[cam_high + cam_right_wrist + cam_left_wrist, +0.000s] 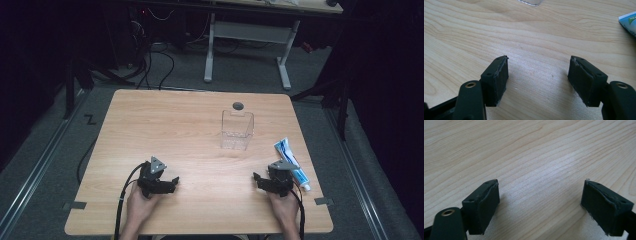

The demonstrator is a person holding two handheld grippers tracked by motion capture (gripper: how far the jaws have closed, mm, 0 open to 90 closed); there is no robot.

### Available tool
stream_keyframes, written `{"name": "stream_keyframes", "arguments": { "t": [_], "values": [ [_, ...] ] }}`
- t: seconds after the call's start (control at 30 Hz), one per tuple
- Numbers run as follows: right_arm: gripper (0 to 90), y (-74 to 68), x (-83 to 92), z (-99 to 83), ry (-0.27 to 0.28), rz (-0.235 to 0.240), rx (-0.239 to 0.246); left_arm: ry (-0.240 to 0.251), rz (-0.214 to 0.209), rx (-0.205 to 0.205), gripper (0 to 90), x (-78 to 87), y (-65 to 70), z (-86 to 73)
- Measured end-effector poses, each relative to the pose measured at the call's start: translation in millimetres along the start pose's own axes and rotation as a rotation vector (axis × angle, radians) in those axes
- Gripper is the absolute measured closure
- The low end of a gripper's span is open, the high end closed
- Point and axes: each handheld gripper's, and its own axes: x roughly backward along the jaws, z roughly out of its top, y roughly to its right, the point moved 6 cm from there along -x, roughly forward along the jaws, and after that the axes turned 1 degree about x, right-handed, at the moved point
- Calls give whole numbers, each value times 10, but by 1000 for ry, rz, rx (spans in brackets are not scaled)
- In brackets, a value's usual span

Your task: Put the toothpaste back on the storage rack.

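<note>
Both grippers rest low on the wooden table at the bottom of the frame, the left gripper and right gripper each with jaws spread wide and empty. A toothpaste tube lies just beside the right gripper; a clear container stands right of centre. Nothing appears begun; a likely first move is the right gripper reaching for the tube.

right gripper jaws spread over bare table — toothpaste tube at edge.
</note>
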Motion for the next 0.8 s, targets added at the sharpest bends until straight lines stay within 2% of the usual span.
{"name": "stream_keyframes", "arguments": {
  "t": [0.6, 0.63, 0.8],
  "values": [
    [338, -22, 9, -3, 2, -2, 15, 1, -1, 2, 157, 1, -1, 0],
    [338, -14, 7, -4, 2, 6, 3, 1, 0, 2, 159, 2, -2, 0],
    [341, -14, 6, -4, 2, 4, 6, -1, 1, 4, 162, 4, -4, -1]
  ]
}}
